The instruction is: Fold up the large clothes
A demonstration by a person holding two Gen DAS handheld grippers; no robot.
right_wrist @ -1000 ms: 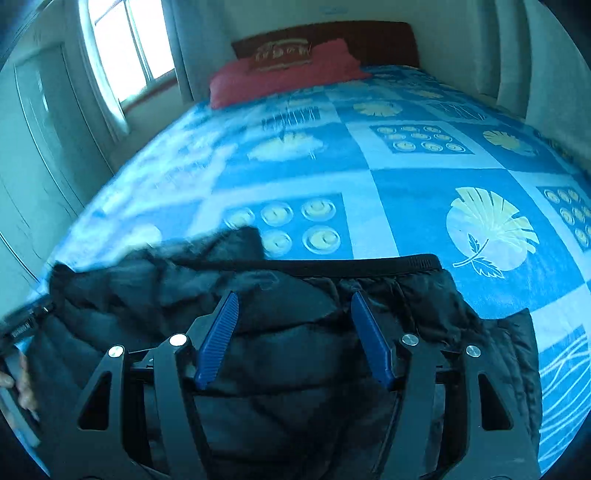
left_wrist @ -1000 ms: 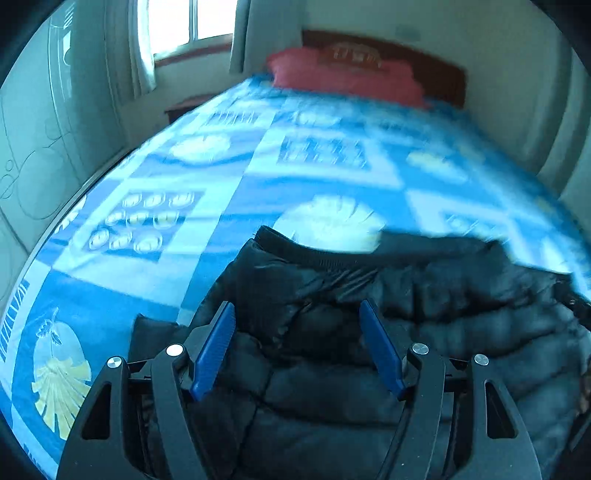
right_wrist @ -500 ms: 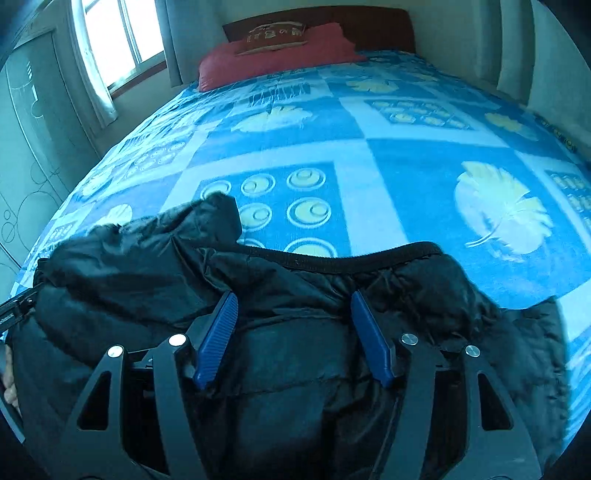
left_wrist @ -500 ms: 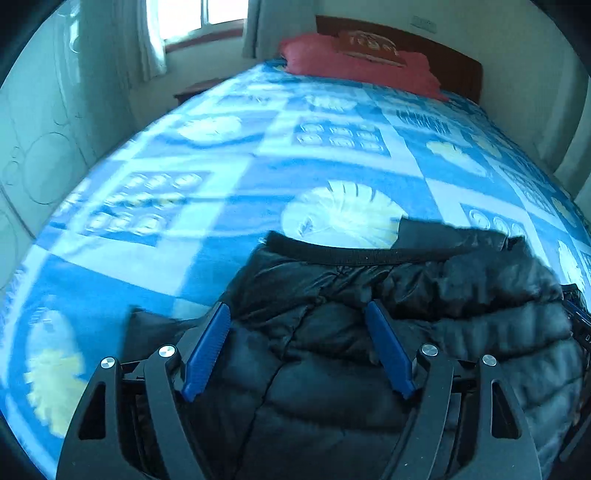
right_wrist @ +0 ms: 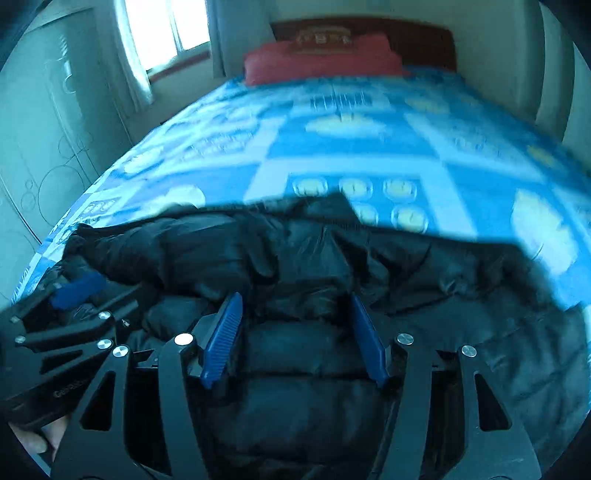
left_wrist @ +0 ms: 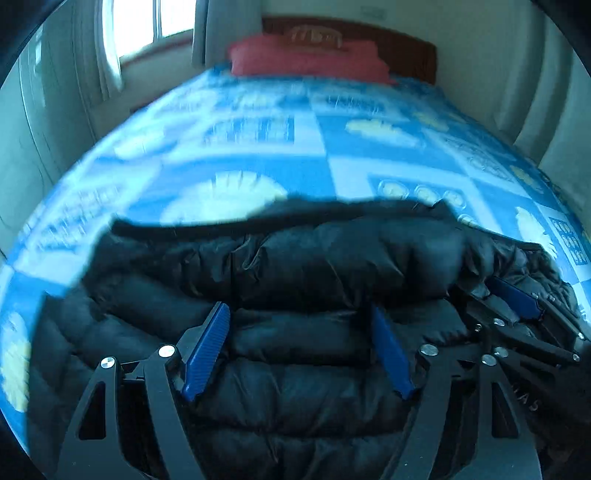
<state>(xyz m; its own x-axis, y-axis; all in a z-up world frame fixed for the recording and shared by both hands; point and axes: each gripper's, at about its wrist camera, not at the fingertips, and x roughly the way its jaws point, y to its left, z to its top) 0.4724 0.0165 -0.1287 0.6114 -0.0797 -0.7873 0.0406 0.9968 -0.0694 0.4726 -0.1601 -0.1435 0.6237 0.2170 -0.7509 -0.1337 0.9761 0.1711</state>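
A black puffer jacket (left_wrist: 314, 266) lies bunched on the near end of the bed, its ribbed hem facing the far side; it also shows in the right wrist view (right_wrist: 288, 258). My left gripper (left_wrist: 299, 317) is open, its blue fingers spread just over the quilted fabric. My right gripper (right_wrist: 295, 306) is open too, jaws apart above the jacket. The two grippers sit side by side: the right one shows at the right edge of the left wrist view (left_wrist: 517, 306), the left one at the left edge of the right wrist view (right_wrist: 74, 291).
The bed (left_wrist: 321, 147) has a blue and white patterned blanket. A red pillow (left_wrist: 306, 59) lies against the dark wooden headboard (right_wrist: 424, 40). A window with curtains (right_wrist: 162, 33) and a pale wardrobe (right_wrist: 48, 147) stand to the left.
Both grippers have swung toward each other and now sit side by side. The jacket is more bunched, with a fold rolled up across the middle. Both stay open.
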